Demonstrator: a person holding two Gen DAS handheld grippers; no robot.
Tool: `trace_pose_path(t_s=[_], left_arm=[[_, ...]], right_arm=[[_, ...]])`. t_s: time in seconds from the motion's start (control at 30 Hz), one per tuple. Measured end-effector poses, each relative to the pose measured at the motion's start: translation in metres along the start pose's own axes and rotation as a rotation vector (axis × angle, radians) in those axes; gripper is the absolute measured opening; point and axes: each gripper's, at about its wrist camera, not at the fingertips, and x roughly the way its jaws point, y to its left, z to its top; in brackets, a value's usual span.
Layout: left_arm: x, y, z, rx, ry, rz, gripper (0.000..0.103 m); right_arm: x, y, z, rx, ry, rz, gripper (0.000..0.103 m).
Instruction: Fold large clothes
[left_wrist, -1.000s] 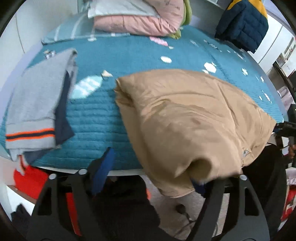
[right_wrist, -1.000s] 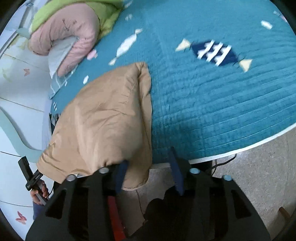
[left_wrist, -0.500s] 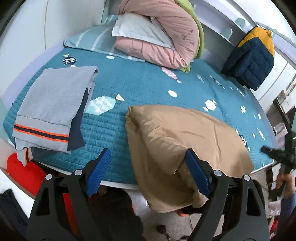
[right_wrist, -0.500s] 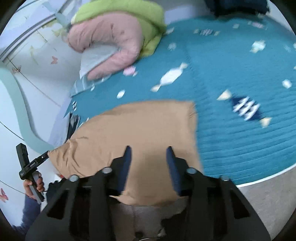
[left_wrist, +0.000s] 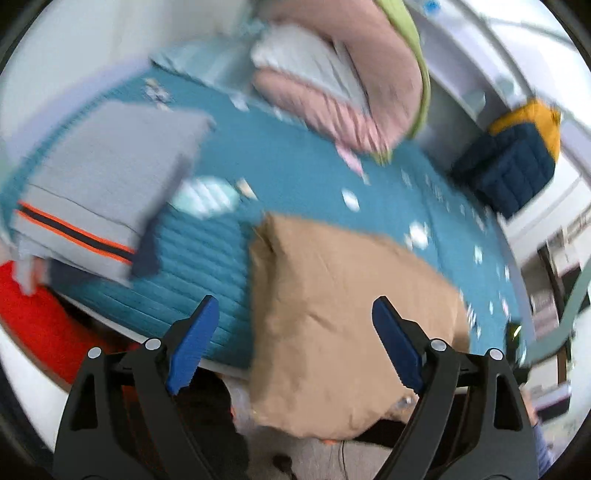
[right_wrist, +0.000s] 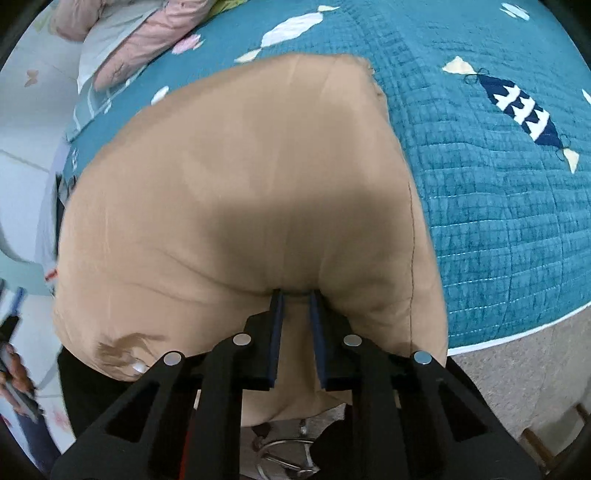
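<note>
A large tan garment (left_wrist: 332, 295) lies over the front edge of the teal quilted bed (left_wrist: 295, 173), partly hanging off. My left gripper (left_wrist: 295, 325) is open and empty, held above and in front of the garment's left part. My right gripper (right_wrist: 295, 295) is nearly closed, its blue pads (right_wrist: 276, 332) pinching a fold of the tan garment (right_wrist: 240, 166) at its near edge. The left wrist view is blurred.
A folded grey garment with orange and navy stripes (left_wrist: 103, 184) lies at the bed's left. Pink and green bedding with a pillow (left_wrist: 351, 74) sits at the head. A navy and yellow jacket (left_wrist: 517, 158) hangs at the right. Something red (left_wrist: 40, 314) lies below the bed edge.
My left gripper let go of the tan garment, opened wide and pulled back. My right gripper closed on the garment's near edge and moved in low over it.
</note>
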Motion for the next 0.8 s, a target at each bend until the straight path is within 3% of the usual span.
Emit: trace_pose_path(t_s=[0.13, 0.23, 0.3, 0.37, 0.57, 0.67, 0.8], left_arm=[[0.065, -0.014, -0.017, 0.024, 0.152, 0.012, 0.085], [0.108, -0.015, -0.030, 0.034, 0.269, 0.103, 0.086], [0.115, -0.013, -0.033, 0.033, 0.273, 0.117, 0.090], [0.108, -0.006, -0.031, -0.009, 0.255, 0.081, 0.090], [0.072, 0.023, -0.028, -0.114, 0.164, 0.059, 0.090], [0.066, 0.037, -0.033, -0.174, 0.173, 0.059, 0.090], [0.070, 0.045, -0.045, -0.204, 0.199, 0.057, 0.090]], right_arm=[[-0.037, 0.037, 0.006, -0.034, -0.130, 0.131, 0.019], [-0.045, 0.081, 0.018, -0.103, -0.167, 0.211, 0.019], [-0.037, 0.111, 0.029, -0.142, -0.167, 0.229, 0.019], [-0.018, 0.131, 0.043, -0.157, -0.151, 0.223, 0.019], [0.049, 0.144, 0.071, -0.108, -0.059, 0.170, 0.016], [0.075, 0.130, 0.069, -0.062, 0.004, 0.165, 0.010], [0.056, 0.125, 0.041, -0.083, 0.005, 0.189, 0.008]])
